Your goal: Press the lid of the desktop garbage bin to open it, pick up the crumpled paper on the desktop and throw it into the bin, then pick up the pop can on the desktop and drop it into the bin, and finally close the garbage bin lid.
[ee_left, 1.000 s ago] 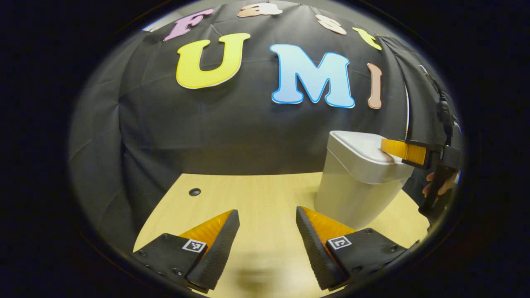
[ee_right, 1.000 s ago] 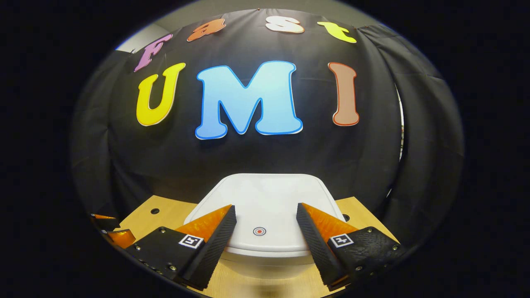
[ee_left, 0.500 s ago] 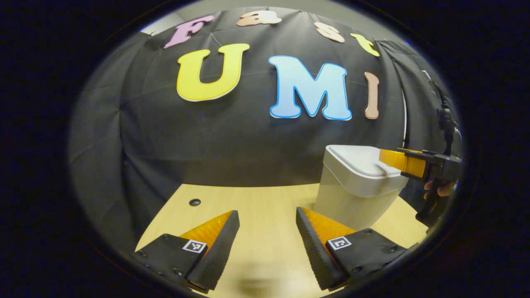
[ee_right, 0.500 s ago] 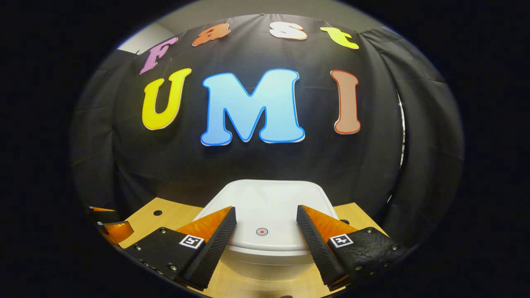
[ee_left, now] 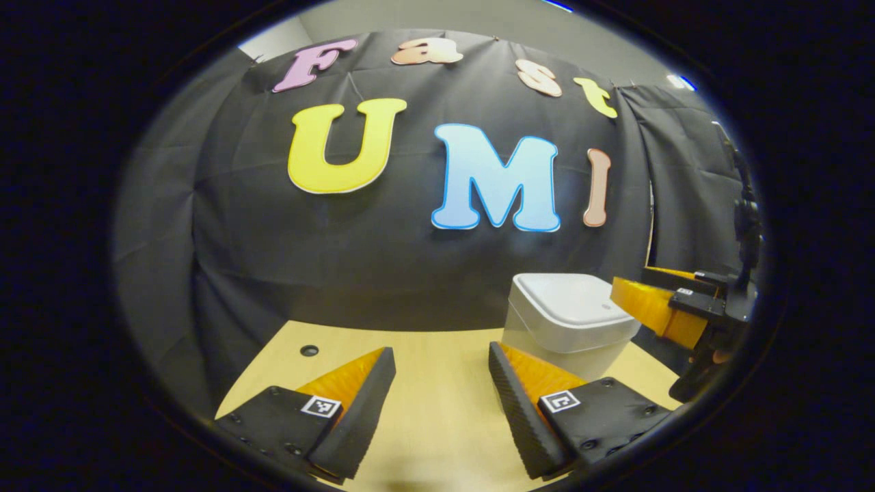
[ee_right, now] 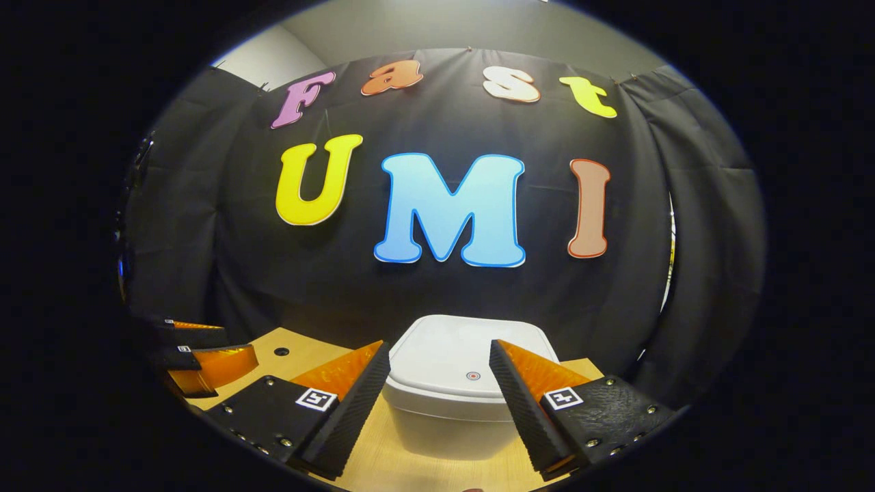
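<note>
The light wooden bench (ee_left: 424, 362) runs back to the black cloth wall (ee_left: 383, 246), and the white garbage bin (ee_right: 448, 410) stands on it close to that wall. The bin's lid (ee_right: 465, 359) is down, flat on the bin, with a small round mark near its front edge. In the left claw view the bin (ee_left: 564, 331) stands toward the right end of the bench.

The right claw (ee_right: 437, 383) hangs in front of the bin with its fingers apart, nothing between them, the lid showing in the gap. Left of the bin, the left claw (ee_left: 437, 389) is over bare bench, fingers also spread and empty. A small dark hole (ee_left: 309, 350) sits in the bench well left of the bin.
</note>
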The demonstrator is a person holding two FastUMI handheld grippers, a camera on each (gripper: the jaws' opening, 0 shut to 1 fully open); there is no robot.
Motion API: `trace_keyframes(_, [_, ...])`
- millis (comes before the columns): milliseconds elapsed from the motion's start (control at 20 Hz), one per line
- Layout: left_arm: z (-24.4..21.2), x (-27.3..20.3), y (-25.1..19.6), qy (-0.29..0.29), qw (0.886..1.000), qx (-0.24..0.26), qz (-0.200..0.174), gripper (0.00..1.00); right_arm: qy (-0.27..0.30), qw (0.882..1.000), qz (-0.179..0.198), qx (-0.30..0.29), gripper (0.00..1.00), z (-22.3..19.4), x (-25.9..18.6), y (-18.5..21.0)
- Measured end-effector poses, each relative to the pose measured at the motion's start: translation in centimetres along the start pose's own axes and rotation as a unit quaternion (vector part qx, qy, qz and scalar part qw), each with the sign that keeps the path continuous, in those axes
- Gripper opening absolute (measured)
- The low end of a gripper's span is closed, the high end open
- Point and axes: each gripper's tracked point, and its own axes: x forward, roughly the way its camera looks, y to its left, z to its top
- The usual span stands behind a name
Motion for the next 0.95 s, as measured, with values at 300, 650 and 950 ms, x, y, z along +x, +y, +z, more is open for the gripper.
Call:
trace_keyframes(300, [2.2, -1.4, -0.7, -0.021, 0.999, 0.003, -0.031, 0.91, 0.004, 0.999, -0.021, 0.028, 0.94, -0.4, -2.1, 0.8])
trace_keyframes(650, [2.8, -1.6, -1.5, -0.018, 0.997, 0.014, -0.071, 0.91, 0.0, 0.998, -0.063, 0.026, 0.94, -0.2, -4.6, 0.7])
trace_keyframes(950, [4.2, -1.9, -4.6, -0.032, 0.994, 0.045, -0.095, 0.94, -0.022, 0.996, -0.083, 0.026, 0.94, 1.0, -6.8, -0.8])
